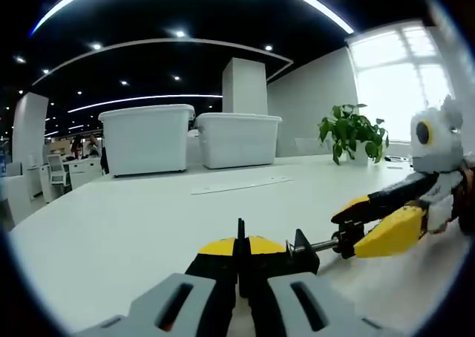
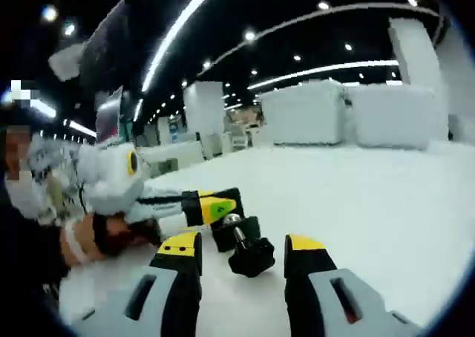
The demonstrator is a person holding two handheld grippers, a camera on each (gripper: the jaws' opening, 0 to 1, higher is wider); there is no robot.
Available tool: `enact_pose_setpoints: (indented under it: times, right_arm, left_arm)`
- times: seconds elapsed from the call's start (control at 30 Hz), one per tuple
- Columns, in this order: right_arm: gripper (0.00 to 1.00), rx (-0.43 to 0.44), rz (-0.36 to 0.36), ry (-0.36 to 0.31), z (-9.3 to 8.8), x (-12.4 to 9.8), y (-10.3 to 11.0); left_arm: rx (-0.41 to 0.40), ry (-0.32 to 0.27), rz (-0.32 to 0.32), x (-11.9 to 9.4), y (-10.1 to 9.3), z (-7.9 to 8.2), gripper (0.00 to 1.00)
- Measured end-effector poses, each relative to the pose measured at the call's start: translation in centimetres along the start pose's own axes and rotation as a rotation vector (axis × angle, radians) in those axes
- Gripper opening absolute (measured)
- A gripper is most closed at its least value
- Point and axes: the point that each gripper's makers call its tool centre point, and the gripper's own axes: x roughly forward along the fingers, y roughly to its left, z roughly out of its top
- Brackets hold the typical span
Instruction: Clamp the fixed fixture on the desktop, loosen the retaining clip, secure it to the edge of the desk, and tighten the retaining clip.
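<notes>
Fixture (image 1: 300, 249), a small black clamp with a threaded screw and a knob, lies on the white desk (image 1: 133, 226) close in front of the left gripper (image 1: 239, 270), at about 1 o'clock from its tips. The jaws of that gripper are pressed together on the fixture's near black plate, pinning it to the desk.

In the right gripper view, the right gripper (image 2: 241, 252) stands spread, with the black knob (image 2: 251, 261) between its tips at 12 o'clock, seemingly not yet touched. In the left gripper view its yellow tips sit at the knob end of the screw, at 2 o'clock.

Judgement: the first step, clamping the fixture, looks done; loosening the retaining clip is in hand. The next move calls for the right gripper to close squarely on the knob and turn it while the left holds firm.

Farther off, at 11 to 12 o'clock in the left gripper view, stand two white bins (image 1: 148, 138), and a potted plant (image 1: 352, 133) at 1 o'clock.
</notes>
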Motion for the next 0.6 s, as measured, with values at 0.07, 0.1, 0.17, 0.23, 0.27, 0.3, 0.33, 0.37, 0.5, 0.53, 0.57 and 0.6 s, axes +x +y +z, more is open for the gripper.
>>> enact_pose_setpoints:
  times: [0.07,0.1,0.17,0.23,0.27,0.3,0.33,0.37,0.5,0.53,0.57,0.6]
  right_arm:
    - [0.30,0.067,-0.023,0.017,-0.5,0.0,-1.0]
    - [0.25,0.076,-0.023,0.019,-0.6,0.0,-1.3]
    - [0.24,0.136,-0.003,0.033,-0.9,0.0,-1.0]
    - [0.24,0.115,-0.006,0.029,-0.8,0.0,-1.0]
    - [0.24,0.112,-0.004,0.030,-0.9,0.0,-1.0]
    - [0.24,0.109,-0.003,0.031,-0.9,0.0,-1.0]
    - [0.24,0.104,0.005,0.031,-0.9,0.0,-0.9]
    - [0.24,0.108,0.006,0.032,-0.9,0.0,-0.9]
    - [0.23,-0.002,0.000,0.021,-0.6,0.1,-0.8]
    - [0.23,-0.061,-0.005,0.016,-0.5,0.1,-0.8]
    - [0.23,-0.196,-0.017,0.011,-0.4,0.0,-0.4]
    - [0.22,-0.280,-0.027,0.007,-0.3,0.0,-0.1]
  left_arm:
    - [-0.001,0.000,0.000,0.0,0.0,0.0,0.04]
    - [-0.003,0.000,0.000,0.0,0.0,0.0,0.04]
    - [-0.002,0.000,-0.001,0.1,-0.1,0.0,0.04]
    - [-0.002,0.000,-0.003,0.0,-0.1,0.0,0.04]
    - [-0.002,0.000,-0.002,0.0,-0.1,0.0,0.04]
    - [-0.001,0.000,-0.002,0.0,-0.1,0.0,0.04]
    - [-0.002,0.000,-0.002,0.1,-0.1,0.0,0.04]
    - [-0.002,0.000,-0.003,0.0,-0.1,0.0,0.04]
    - [-0.001,0.000,-0.002,0.0,-0.1,0.0,0.04]
    - [-0.002,0.000,-0.002,0.0,-0.1,0.0,0.04]
    - [-0.002,0.000,-0.002,0.0,-0.1,0.0,0.04]
    - [-0.002,0.000,-0.002,0.0,-0.1,0.0,0.04]
